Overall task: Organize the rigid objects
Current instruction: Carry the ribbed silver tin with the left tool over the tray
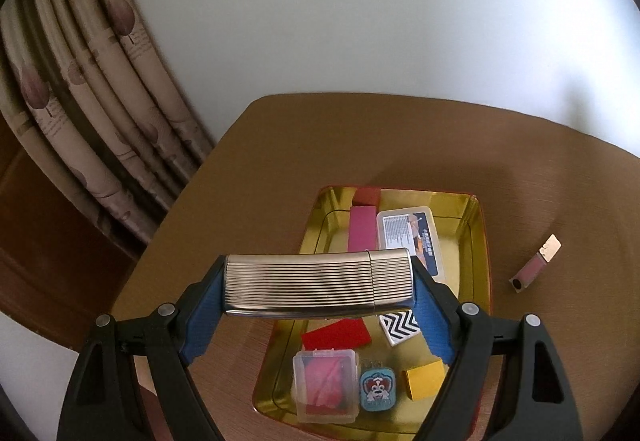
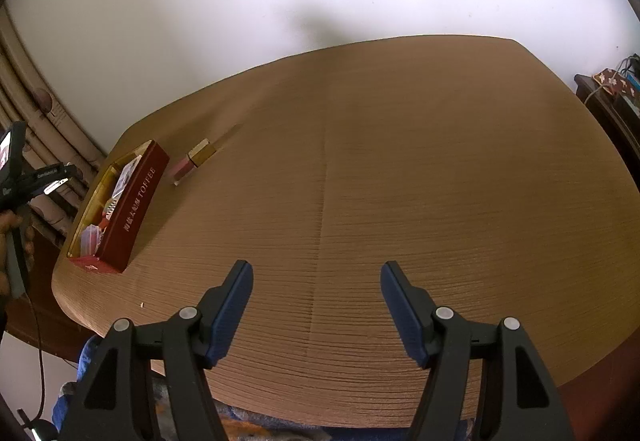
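Observation:
My left gripper [image 1: 318, 283] is shut on a ribbed silver metal case [image 1: 318, 281], held crosswise above the near left part of a gold-lined tin box [image 1: 476, 241]. The box holds a pink block, a clear labelled case, a red card, a zigzag-patterned tile, a clear box with red contents, a blue dog sticker tile and a yellow block. A pink lip gloss tube [image 1: 534, 269] with a gold cap lies on the table right of the box. In the right wrist view the red tin box [image 2: 132, 205] and the lip gloss [image 2: 192, 161] sit far left. My right gripper [image 2: 316, 305] is open and empty over bare table.
The brown wooden table [image 2: 400, 181] stands against a white wall. Patterned curtains [image 1: 92, 89] hang at the left beyond the table edge. A dark side cabinet [image 2: 612, 109] stands at the far right. The left hand-held device shows at the left edge in the right wrist view [image 2: 24, 177].

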{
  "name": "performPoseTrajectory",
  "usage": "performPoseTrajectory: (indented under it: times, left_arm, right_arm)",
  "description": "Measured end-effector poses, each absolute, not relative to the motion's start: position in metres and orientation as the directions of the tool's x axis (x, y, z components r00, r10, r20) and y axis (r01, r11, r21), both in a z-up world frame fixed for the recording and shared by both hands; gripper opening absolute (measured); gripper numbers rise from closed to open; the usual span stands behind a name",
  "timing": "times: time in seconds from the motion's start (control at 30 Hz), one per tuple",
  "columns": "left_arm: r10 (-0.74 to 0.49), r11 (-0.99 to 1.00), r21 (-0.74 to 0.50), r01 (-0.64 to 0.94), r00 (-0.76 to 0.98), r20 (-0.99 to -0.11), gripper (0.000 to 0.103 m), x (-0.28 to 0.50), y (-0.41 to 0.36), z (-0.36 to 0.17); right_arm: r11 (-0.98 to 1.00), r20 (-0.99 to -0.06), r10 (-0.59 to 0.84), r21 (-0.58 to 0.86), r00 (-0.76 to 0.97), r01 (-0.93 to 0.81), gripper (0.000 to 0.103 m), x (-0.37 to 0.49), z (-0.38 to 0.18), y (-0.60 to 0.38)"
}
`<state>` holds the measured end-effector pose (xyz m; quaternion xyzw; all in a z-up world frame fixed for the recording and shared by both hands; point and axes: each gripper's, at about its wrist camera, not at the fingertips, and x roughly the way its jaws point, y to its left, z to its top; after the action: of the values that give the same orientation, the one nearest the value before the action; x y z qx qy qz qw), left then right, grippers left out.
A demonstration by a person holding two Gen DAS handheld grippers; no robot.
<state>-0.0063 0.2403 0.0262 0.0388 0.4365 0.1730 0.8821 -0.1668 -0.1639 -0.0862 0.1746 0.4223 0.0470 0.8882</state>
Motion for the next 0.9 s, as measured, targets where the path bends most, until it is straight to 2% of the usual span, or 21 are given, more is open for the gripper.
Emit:
performPoseTrajectory:
  times: [0.27,0.5,0.73,0.9]
  left_arm:
    - [0.236,0.955,0.088,-0.283,0.546,-0.804,0.08,0.018,0.257,0.028]
    - [0.26,0.948,0.114,-0.298,0.513,-0.818,0.081,0.04,0.258,0.011]
    - [0.239,0.905,0.03,-0.425,0.45,-0.86,0.08,0.056,0.28,-0.028]
    - [0.264,0.859,0.012,-0.512,0.423,-0.867,0.08,0.063,0.29,-0.046]
  right_arm:
    - [0.937,-0.748,0.229,0.343,0.623,0.067,0.068,-0.162,-0.092,-0.162]
    - [0.939,-0.769,0.23,0.337,0.597,0.073,0.068,-0.157,-0.103,-0.162]
    - [0.935,-0.785,0.236,0.344,0.573,0.086,0.068,-0.151,-0.113,-0.162]
    - [0.936,-0.798,0.244,0.343,0.552,0.082,0.068,-0.15,-0.118,-0.162]
